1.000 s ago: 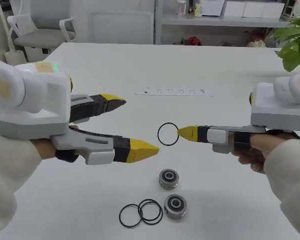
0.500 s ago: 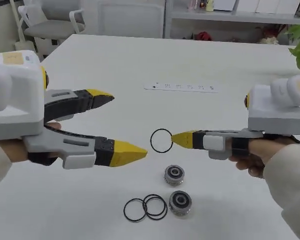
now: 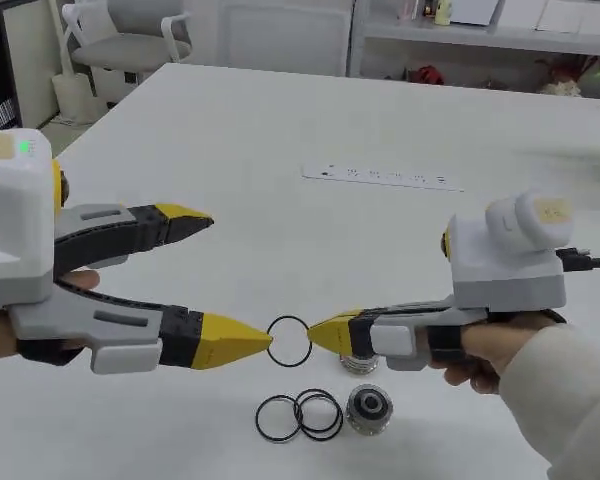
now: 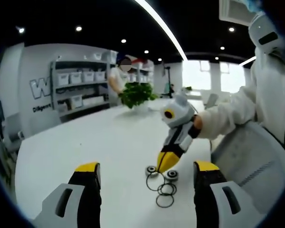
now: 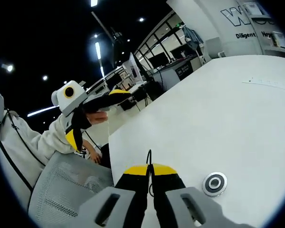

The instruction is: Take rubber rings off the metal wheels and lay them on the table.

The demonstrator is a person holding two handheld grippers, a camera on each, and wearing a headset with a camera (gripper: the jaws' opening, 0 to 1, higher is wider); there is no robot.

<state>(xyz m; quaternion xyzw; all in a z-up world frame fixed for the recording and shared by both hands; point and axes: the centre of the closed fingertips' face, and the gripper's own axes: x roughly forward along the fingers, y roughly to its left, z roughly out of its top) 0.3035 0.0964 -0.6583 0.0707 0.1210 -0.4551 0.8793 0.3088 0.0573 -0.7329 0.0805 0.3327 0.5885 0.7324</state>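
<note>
My right gripper [image 3: 315, 336] is shut on a thin black rubber ring [image 3: 289, 318] and holds it just above the table, next to the lower yellow tip of my left gripper [image 3: 230, 283], which is open and holds nothing. Two more rubber rings [image 3: 280, 418] lie overlapping on the table below. One metal wheel [image 3: 368, 408] sits beside them; a second wheel [image 3: 358, 364] is partly hidden behind the right gripper. In the right gripper view the held ring [image 5: 149, 159] stands edge-on above the shut right gripper [image 5: 150, 170], with a wheel [image 5: 214, 183] to its right.
A white power strip [image 3: 380, 177] lies across the middle of the white table [image 3: 280, 130]. An office chair [image 3: 120, 40] stands beyond the far left corner. Shelves, a potted plant [image 4: 135, 92] and a person stand in the background of the left gripper view.
The right gripper has carried the ring lower and to the left, close to the left gripper's lower tip and the rings on the table. The left gripper stays open.
</note>
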